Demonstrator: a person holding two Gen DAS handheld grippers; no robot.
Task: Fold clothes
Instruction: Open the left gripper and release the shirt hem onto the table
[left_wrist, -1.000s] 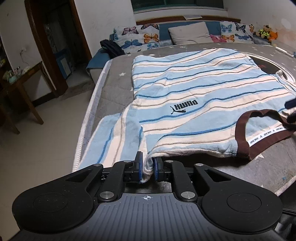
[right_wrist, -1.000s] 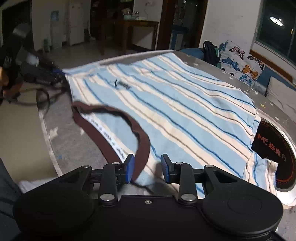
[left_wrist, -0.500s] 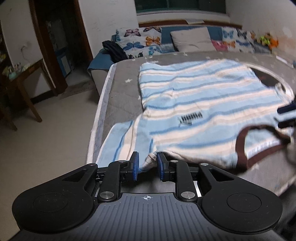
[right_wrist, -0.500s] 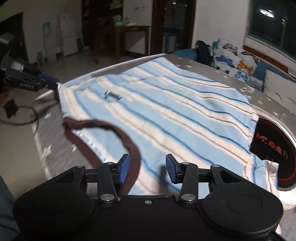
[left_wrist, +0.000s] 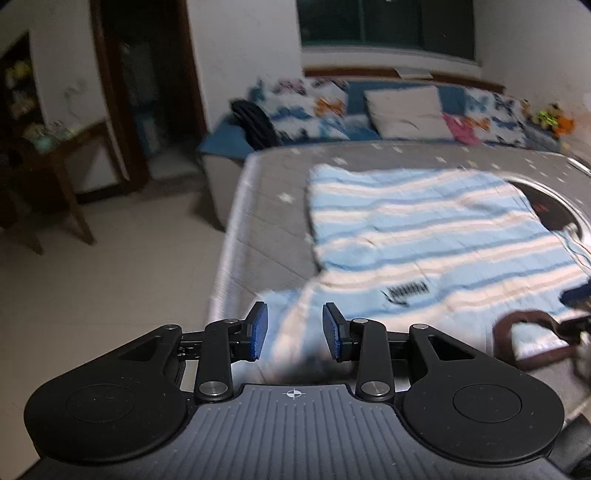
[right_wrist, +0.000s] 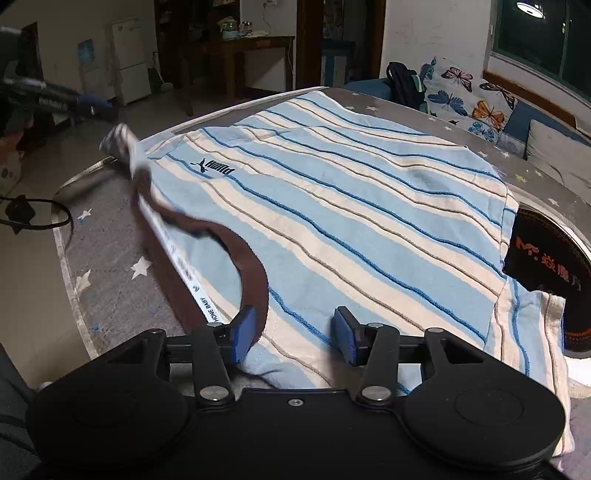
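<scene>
Since a second earlier, the light-blue and cream striped knit T-shirt (right_wrist: 351, 206) had slipped free of the left gripper (left_wrist: 294, 329), which had lifted away from the shoulder seam it was pinching; its blue-padded fingers (left_wrist: 258, 328) were opening, with nothing pressed between them, only blurred fabric seen beyond the gap. That shirt lay spread, chest logo up, across the grey star-printed counter (right_wrist: 110, 284), its brown ribbed collar (right_wrist: 255, 269) nearest the person, one sleeve trailing toward the counter's edge in the left wrist view. Such a flat, squared layout looked like preparation for the first fold, the shoulders having been tugged out to remove slack.

At the other shoulder the right gripper (right_wrist: 293, 334) hovered low over the cloth beside the collar, its fingers also opening and straddling the fabric without clamping it, so both sides seemed to be released together. In the right wrist view the collar's far end looked blurred and lifted, perhaps dropping as it was let go.

Partly under the shirt's far corner sat a round black induction hob (right_wrist: 546, 266) set into the counter. Beyond it stood a sofa with butterfly-print cushions (right_wrist: 469, 96).
</scene>
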